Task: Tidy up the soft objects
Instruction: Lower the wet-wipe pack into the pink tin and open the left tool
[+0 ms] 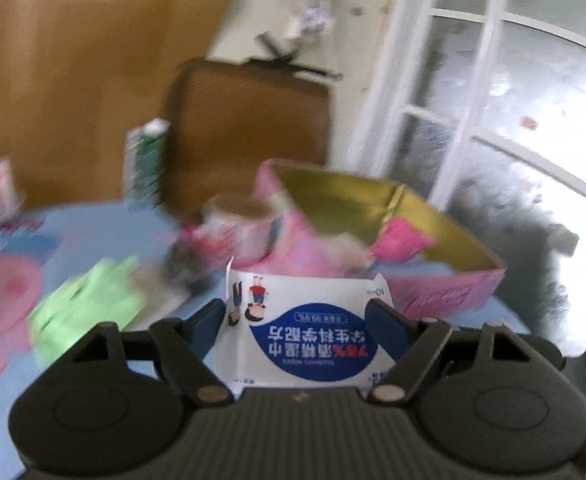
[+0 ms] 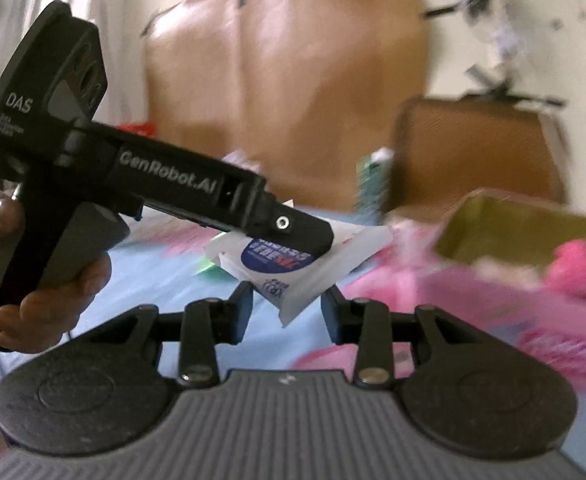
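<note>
A: Blue tabletop [image 1: 93,236], pink box [image 1: 445,292] beyond my fingers. Wipes?
B: Wipes pack [image 1: 305,332] clamped in my left gripper [image 1: 299,316]; right gripper [image 2: 287,312] part-open just under its corner, not touching.

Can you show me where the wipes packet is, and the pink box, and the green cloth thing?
wipes packet [image 1: 305,340]: left wrist view, on its blue label, between the left gripper's fingers.
pink box [image 1: 453,294]: left wrist view, on its pink front wall.
green cloth [image 1: 85,308]: left wrist view, on the middle of the crumpled heap.
</note>
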Demonstrator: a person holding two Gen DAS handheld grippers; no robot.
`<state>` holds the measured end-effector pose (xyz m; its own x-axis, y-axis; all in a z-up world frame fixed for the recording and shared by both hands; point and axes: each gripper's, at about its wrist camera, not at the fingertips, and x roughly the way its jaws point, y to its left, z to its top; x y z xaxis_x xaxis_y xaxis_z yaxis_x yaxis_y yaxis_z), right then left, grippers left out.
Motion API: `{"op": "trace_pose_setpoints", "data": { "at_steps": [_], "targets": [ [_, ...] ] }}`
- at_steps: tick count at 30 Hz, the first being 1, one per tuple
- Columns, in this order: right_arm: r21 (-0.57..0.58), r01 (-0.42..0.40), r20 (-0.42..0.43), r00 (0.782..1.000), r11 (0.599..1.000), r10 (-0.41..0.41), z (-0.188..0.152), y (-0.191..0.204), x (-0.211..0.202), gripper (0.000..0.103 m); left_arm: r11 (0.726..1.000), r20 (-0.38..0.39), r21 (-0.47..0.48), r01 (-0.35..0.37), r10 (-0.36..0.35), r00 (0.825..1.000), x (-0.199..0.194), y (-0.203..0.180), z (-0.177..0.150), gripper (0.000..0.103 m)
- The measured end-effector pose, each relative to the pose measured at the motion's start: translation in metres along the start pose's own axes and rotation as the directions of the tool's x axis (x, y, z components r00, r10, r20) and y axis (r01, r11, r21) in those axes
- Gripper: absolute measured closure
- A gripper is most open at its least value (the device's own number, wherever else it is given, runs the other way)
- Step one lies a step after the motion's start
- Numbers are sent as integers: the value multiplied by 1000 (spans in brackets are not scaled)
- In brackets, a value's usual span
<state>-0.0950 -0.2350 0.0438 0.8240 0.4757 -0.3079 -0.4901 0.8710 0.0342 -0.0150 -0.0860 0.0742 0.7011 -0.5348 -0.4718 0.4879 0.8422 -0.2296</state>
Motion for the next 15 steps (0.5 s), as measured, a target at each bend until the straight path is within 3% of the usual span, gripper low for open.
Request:
{"op": "trace_pose_setpoints", "data": {
  "at_steps": [4, 7, 9, 11, 12, 15],
  "targets": [
    [30, 138, 38, 990, 990, -139, 10, -39, -10, 61, 994, 26, 99, 41, -44, 999, 39, -38, 30, 23],
    [73, 216, 38, 975, 974, -219, 16, -69, -4, 59, 990, 34, 137, 39, -45, 998, 74, -59, 43, 6],
    [94, 312, 15, 949, 945, -315, 17, -88, 10, 58, 986, 32, 167, -15, 10, 999, 100, -70, 47, 3],
    [107, 420, -18, 907, 901, -421, 13, -105, 22, 58, 986, -4, 162, -47, 48, 999, 113, -72, 44, 6],
    [136, 437, -28, 899, 889, -438, 11, -111, 21, 56, 988, -14, 146, -42, 45, 999, 112, -70, 42, 6],
    [238, 390, 16, 914, 890, -405, 1, -119, 3, 57, 991, 15, 127, -33, 31, 999, 90, -58, 29, 6]
  ]
}}
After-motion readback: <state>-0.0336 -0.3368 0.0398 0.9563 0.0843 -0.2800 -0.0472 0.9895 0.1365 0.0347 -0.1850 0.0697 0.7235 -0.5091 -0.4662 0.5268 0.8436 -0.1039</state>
